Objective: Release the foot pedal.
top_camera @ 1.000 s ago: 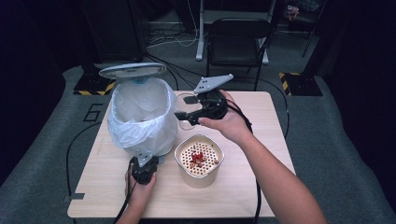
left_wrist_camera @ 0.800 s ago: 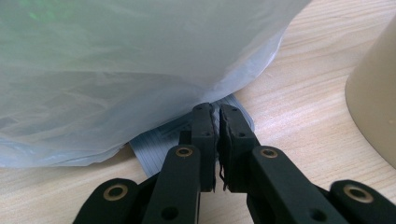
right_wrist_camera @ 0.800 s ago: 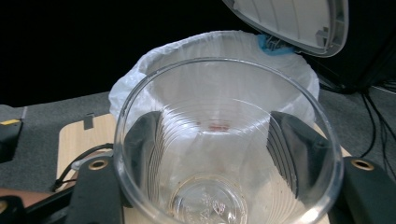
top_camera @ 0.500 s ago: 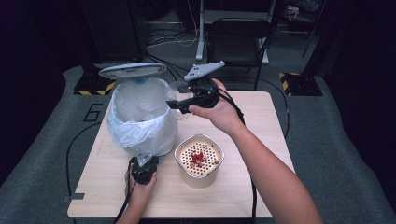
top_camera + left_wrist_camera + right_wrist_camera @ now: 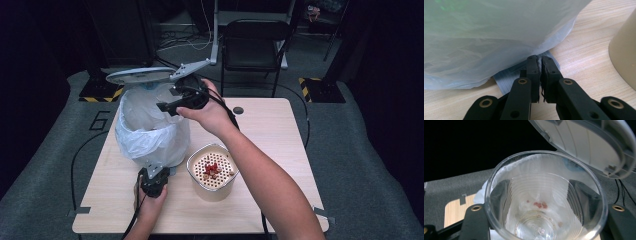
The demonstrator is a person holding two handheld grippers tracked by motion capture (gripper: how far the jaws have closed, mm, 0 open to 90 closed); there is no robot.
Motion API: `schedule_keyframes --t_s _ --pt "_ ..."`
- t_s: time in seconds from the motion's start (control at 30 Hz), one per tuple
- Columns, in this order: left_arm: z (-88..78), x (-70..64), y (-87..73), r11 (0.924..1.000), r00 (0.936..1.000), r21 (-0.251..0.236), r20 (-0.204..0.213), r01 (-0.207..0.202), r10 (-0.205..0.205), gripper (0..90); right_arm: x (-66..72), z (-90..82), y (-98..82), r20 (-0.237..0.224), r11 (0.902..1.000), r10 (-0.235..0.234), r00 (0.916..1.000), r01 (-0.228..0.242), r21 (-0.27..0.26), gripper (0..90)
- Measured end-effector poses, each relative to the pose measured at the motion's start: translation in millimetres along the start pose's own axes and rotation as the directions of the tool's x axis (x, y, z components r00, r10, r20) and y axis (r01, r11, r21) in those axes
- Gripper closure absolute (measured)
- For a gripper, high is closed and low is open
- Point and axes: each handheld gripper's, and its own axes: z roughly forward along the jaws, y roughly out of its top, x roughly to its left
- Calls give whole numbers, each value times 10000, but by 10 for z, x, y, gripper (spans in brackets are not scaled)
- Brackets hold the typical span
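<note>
cup (image 5: 544, 202): clear, clamped in right gripper (image 5: 182, 100), upper centre of high view, over bin (image 5: 150, 125) | bin: white-bagged, lid (image 5: 140, 76) up | left gripper (image 5: 540, 72): jaws closed, empty, at bin's base, lower left | strainer pot (image 5: 212, 170): centre, red bits inside | table (image 5: 280, 130)

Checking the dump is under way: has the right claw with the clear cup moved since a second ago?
Yes. The right claw, holding the clear cup, went from beside the bin up and left, over its bag-lined mouth, farther from the strainer bowl.
</note>
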Motion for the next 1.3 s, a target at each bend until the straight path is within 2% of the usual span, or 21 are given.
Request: schedule_keyframes --t_s 0.33,0.47,0.5,0.53,0.67,1.0,1.07,1.13,1.2,1.3 --pt "-2 0 1 10000 9999 74 114 55 -56 851 22 307 68 289 9992 396 9988 -396 -15 354" --pt "1 3 -1 10000 10000 -10 31 6 -6 851 22 452 63 732 9974 717 9947 -709 -145 352" --pt "1 3 -1 10000 10000 -10 31 6 -6 851 22 452 63 732 9974 717 9947 -709 -145 352" --pt "-4 8 1 9999 10000 67 18 -90 90 851 38 546 56 1112 9977 674 9915 -678 -2 350" --pt "-4 9 0 9999 10000 77 39 -86 85 851 68 683 32 1506 9979 592 9868 -623 158 345" --pt "-4 6 1 9999 10000 80 24 -82 82 851 118 853 -54 1756 9945 1039 9790 -1050 -30 310" --pt "-4 6 0 10000 10000 68 32 -67 67 851 122 878 -75 1948 9927 1202 9734 -1181 -224 258" --pt "-1 3 -1 10000 10000 16 32 5 -5 851 129 885 -88 1823 9876 1543 9711 -1465 -558 137" --pt "-1 1 -1 10000 10000 3 9 5 -5 851 140 879 -101 1781 9815 1877 9660 -1776 -710 115" --pt "0 2 -1 10000 10000 -8 20 -3 3 851 145 837 -113 1720 9813 1855 9675 -1732 -843 90"
